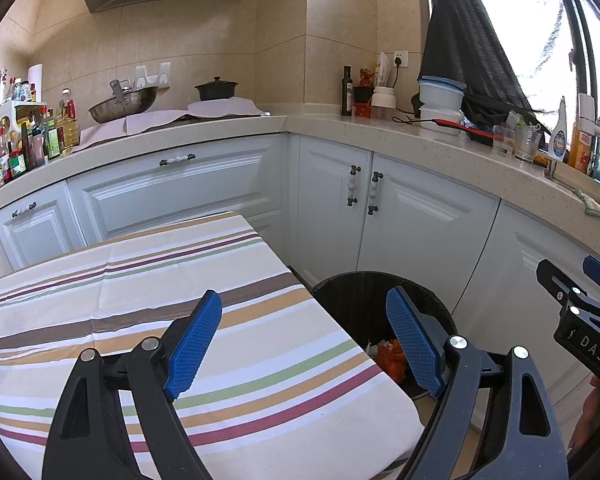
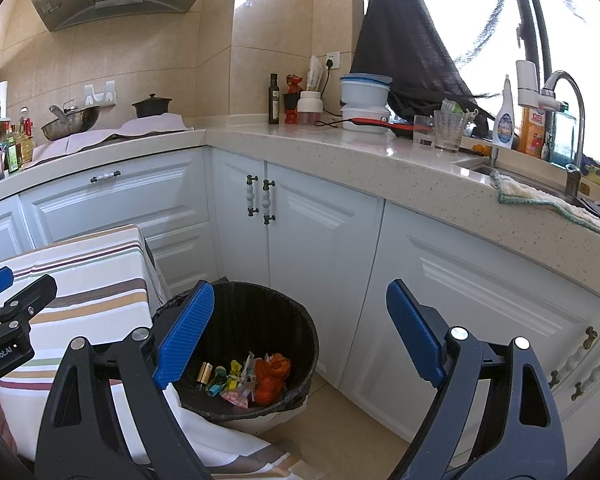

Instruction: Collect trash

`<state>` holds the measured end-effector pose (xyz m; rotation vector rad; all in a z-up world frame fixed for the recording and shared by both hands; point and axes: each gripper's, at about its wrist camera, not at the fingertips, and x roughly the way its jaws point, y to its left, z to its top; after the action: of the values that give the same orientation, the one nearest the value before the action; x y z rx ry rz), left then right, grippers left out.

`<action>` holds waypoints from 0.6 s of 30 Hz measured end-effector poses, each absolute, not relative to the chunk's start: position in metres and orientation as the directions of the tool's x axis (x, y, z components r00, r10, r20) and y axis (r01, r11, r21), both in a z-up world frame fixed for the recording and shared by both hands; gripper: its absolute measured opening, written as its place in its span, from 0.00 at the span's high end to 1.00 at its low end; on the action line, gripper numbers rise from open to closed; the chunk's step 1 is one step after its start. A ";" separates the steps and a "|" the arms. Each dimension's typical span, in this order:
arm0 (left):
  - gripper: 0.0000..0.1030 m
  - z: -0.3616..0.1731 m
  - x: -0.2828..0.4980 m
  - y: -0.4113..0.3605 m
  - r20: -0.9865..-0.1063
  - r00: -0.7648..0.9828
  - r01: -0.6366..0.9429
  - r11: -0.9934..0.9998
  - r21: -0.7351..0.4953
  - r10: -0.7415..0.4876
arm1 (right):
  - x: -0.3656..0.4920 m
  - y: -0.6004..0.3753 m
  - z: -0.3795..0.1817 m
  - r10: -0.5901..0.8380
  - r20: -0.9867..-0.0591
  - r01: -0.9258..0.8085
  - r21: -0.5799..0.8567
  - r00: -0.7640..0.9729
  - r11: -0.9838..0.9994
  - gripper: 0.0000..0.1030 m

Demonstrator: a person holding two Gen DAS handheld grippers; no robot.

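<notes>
A: Nearest item: left gripper point(image 1: 304, 344), jaws wide, nothing between them, over striped tablecloth point(image 1: 148, 292) at 9 o'clock; no trash shows on it

B: Next entry rightward?

A: Black bin point(image 2: 260, 320), on the floor just beside the table at 6 o'clock; wrappers point(image 2: 240, 380) and orange scraps lie inside

B: And the far side?

A: Right gripper point(image 2: 300, 336), jaws wide, empty, above the bin. Judged: collection looks nearly or wholly done
</notes>
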<state>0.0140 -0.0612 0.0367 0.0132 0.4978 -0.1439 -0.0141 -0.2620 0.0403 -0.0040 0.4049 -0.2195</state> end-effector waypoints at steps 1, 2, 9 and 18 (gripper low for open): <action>0.21 0.037 0.014 -0.061 -0.477 0.869 0.141 0.990 -0.022 -0.134 | -0.014 -0.262 0.041 -0.213 -0.390 0.211 -0.048 0.896 0.976 0.17; 0.21 0.037 0.014 -0.061 -0.476 0.869 0.140 0.990 -0.022 -0.134 | -0.014 -0.262 0.041 -0.213 -0.389 0.211 -0.048 0.896 0.976 0.17; 0.21 0.037 0.014 -0.061 -0.477 0.868 0.140 0.990 -0.024 -0.135 | -0.014 -0.263 0.040 -0.213 -0.388 0.211 -0.048 0.896 0.976 0.17; 0.21 0.037 0.014 -0.059 -0.476 0.869 0.141 0.990 -0.023 -0.134 | -0.014 -0.263 0.040 -0.213 -0.387 0.212 -0.048 0.897 0.976 0.17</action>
<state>0.0141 -0.0592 0.0371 0.0129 0.4974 -0.1438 -0.0143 -0.2629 0.0404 -0.0042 0.4019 -0.2203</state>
